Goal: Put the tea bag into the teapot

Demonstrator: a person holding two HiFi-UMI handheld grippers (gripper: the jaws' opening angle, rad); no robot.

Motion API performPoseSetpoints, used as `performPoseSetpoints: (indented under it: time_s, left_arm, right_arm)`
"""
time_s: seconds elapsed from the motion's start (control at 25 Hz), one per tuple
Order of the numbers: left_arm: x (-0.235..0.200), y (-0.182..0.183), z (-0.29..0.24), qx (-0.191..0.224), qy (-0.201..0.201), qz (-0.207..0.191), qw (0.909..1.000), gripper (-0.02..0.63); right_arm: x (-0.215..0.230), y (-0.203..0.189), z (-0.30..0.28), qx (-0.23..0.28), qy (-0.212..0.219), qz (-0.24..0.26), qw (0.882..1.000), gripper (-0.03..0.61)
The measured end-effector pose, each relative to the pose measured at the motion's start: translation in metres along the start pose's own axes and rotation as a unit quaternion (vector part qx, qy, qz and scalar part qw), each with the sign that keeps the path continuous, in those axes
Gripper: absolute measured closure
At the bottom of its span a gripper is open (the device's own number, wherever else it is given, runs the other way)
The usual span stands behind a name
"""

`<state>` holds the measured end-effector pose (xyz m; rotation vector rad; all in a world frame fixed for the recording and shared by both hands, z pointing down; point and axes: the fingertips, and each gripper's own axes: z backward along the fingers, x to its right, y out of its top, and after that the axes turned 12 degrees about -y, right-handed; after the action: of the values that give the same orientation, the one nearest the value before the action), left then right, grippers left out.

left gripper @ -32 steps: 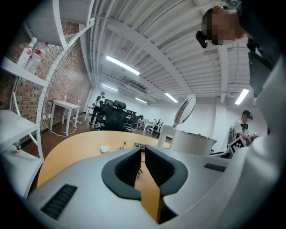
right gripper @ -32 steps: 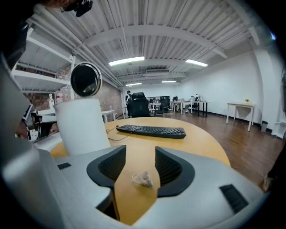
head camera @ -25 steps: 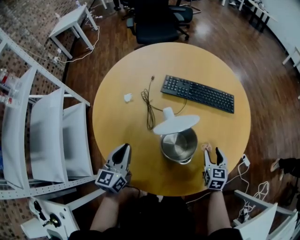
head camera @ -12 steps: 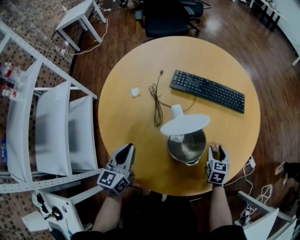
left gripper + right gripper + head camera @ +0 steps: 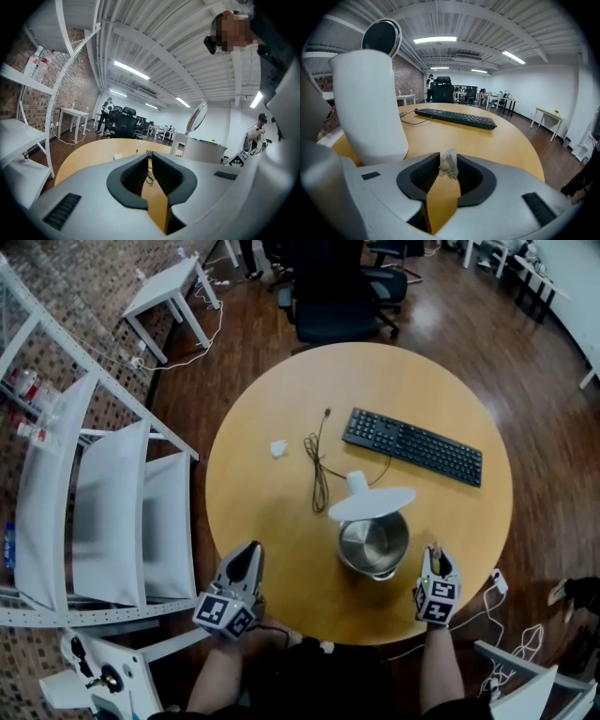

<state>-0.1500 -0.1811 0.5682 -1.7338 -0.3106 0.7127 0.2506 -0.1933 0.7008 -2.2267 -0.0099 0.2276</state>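
A steel teapot (image 5: 373,545) stands on the round wooden table (image 5: 272,512) with its white lid (image 5: 371,503) tipped up. My right gripper (image 5: 434,552) sits just right of the pot near the table's front edge. In the right gripper view its jaws (image 5: 449,160) are closing, and a small crumpled tea bag (image 5: 449,165) is pinched between the tips. The pot's white side (image 5: 370,108) rises close on the left. My left gripper (image 5: 251,551) rests at the front left edge, jaws together and nothing held (image 5: 150,157).
A black keyboard (image 5: 412,446) lies behind the pot, a dark cable (image 5: 317,465) runs left of it, and a small white scrap (image 5: 278,448) lies further left. White shelving (image 5: 103,512) stands left of the table and an office chair (image 5: 337,287) behind it.
The right gripper's jaws were spread wide beside the pot a second ago; now they have come together round the tea bag. The left gripper has stayed put.
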Motion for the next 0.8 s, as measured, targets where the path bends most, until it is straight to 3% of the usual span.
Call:
performPoseSetpoints:
  time_s: [0.24,0.52,0.8]
  left_arm:
    - [0.000,0.021,-0.007,0.030,0.014,-0.017,0.9993,0.609]
    - [0.019,0.062,-0.024,0.075,-0.035,-0.036,0.9959,0.609]
    - [0.013,0.095,-0.011,0.124,-0.029,-0.051,0.9905,0.609]
  right_arm:
    - [0.028,0.052,0.029,0.066,-0.021,-0.062,0.996,0.479]
    - [0.058,0.104,0.073,0.143,-0.042,-0.071,0.986,0.479]
    - [0.091,0.129,0.104,0.206,-0.053,-0.095,0.972,0.479]
